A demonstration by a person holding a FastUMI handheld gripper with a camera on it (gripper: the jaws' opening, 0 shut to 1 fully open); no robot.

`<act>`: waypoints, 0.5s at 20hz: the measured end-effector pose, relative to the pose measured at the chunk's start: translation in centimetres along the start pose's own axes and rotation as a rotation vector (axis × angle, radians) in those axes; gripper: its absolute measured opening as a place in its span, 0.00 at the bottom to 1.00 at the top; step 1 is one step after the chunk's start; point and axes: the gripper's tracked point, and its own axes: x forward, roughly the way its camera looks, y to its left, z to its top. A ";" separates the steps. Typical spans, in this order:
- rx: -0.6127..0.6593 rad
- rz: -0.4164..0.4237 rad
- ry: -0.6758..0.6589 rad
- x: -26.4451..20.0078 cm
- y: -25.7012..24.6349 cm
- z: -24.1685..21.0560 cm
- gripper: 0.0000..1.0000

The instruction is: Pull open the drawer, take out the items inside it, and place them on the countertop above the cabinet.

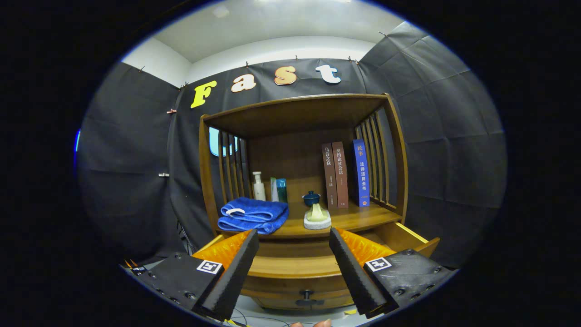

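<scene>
Black cloth walls enclose a booth, and against the back wall stands a brown wooden cabinet (299, 136) with slatted sides and an open shelf that serves as the table (358, 220) for this task.

Beyond the left finger of the tongs (294, 247), a folded blue towel (253, 215) lies on the table, with a white pump bottle (258, 186) and a pair of white and teal tubes (278, 189) standing behind it. Straight ahead, between the fingers and beyond them, a pale sponge-like item on a white round base (317, 217) sits in front of a small dark blue lidded cup (311, 198). Beyond the right finger stand two brown books (335, 175) and a blue book (361, 172).

The tongs are spread apart and hold nothing. Below the table, the pulled-out wooden drawer (408, 240) juts toward the camera, passing behind both fingers. A second wooden drawer with a dark knob (307, 296) sits lower, between the fingers, and looks closed.

To do the step well, tilt the tongs downward until the drawer's inside is visible, then lower them straight over one item with the fingers kept wide, closing only when it lies between them.

Much is concealed: the fingers cover most of the open drawer, so its contents cannot be made out. Whether any table items came from the drawer cannot be told. Part of a hand (313, 323) shows beneath the tongs.
</scene>
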 end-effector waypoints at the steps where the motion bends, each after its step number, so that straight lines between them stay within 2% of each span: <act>1: 0.001 0.000 0.000 -0.4 0.0 -0.8 0.99; 10: 0.022 -0.020 0.134 -0.5 -1.3 -11.5 0.99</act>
